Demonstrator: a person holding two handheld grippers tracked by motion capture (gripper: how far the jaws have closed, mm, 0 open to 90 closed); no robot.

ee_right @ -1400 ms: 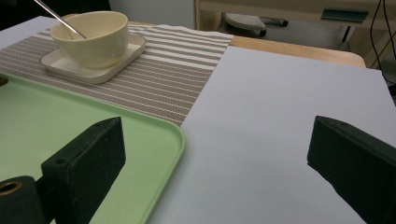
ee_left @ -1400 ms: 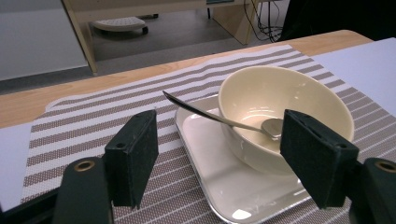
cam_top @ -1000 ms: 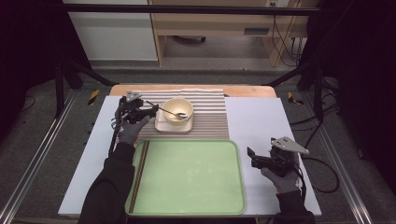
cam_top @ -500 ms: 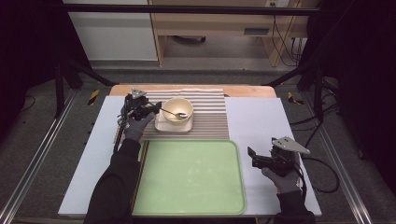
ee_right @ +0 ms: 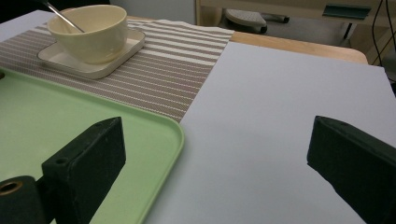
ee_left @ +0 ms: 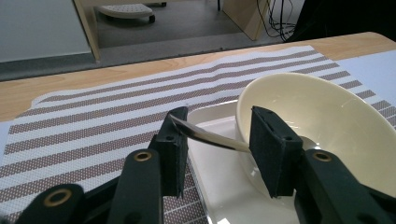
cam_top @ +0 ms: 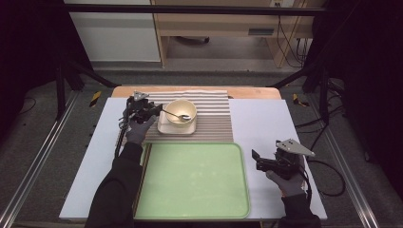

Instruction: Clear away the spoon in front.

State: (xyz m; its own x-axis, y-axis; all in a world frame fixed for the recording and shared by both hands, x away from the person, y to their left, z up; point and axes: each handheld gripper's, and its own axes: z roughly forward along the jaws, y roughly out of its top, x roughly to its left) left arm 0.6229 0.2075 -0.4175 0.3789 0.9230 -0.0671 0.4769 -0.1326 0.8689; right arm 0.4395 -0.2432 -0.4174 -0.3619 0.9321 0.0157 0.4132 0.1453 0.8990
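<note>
At my table, a white sheet (cam_top: 266, 133) covers the top, and on it a pale green tray (cam_top: 195, 180) lies nearest me, empty, its far edge just beside a brown-and-white striped placemat (cam_top: 214, 118). On that mat sits a square cream saucer (cam_top: 164, 127), and in the saucer stands a cream bowl (cam_top: 181, 111). A metal spoon (cam_top: 173, 115) rests in the bowl: its scoop lies low inside, toward the bowl's right side in the high view, and its handle climbs over the left rim, so the long axis runs roughly left to right across the table, tilted upward, with the handle tip pointing left at my left claw (cam_top: 154, 110). In the left gripper view that claw (ee_left: 219, 140) stands parted, the handle (ee_left: 205, 135) passing between its two black pads; the tip lies against the left pad, while the right pad seems just clear of it, so nothing is clamped. My right claw (cam_top: 255, 159) rests well apart on the bare sheet, just right of the tray's right edge, its jaws spread wide in the right gripper view (ee_right: 215, 158) and holding nothing, facing across the tray's corner (ee_right: 173, 133) toward the mat and bowl (ee_right: 91, 32).
</note>
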